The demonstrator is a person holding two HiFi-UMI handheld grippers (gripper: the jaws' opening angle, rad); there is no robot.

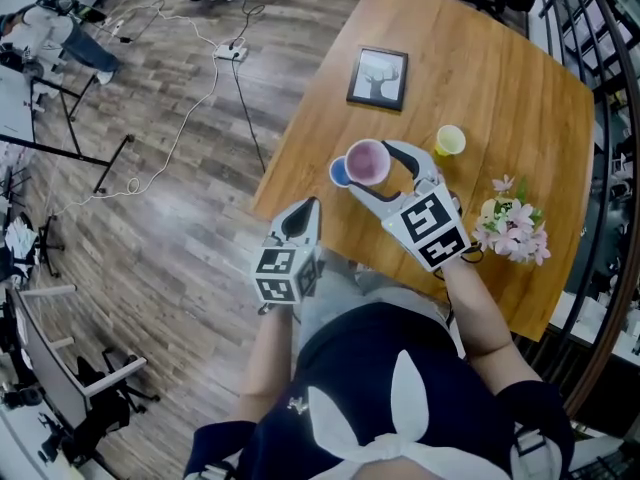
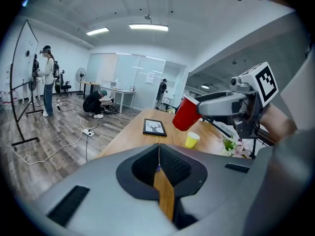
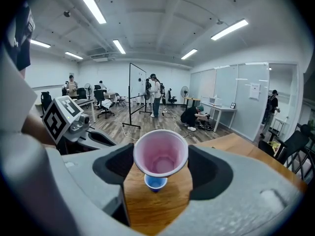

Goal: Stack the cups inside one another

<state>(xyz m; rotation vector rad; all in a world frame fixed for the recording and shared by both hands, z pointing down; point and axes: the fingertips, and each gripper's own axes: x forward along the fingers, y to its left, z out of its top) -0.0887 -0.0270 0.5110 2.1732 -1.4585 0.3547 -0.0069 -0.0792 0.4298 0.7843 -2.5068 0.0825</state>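
Since the red cup (image 3: 161,154) covers it, the blue cup (image 3: 155,183) half shows.

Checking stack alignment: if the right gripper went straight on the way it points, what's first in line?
Probably the blue cup, standing on the table right beyond the red cup clamped in the right gripper. How far ahead it stands is hard to judge.

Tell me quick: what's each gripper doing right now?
Left gripper: closed, nothing between its jaws.
Right gripper: closed on the red cup.
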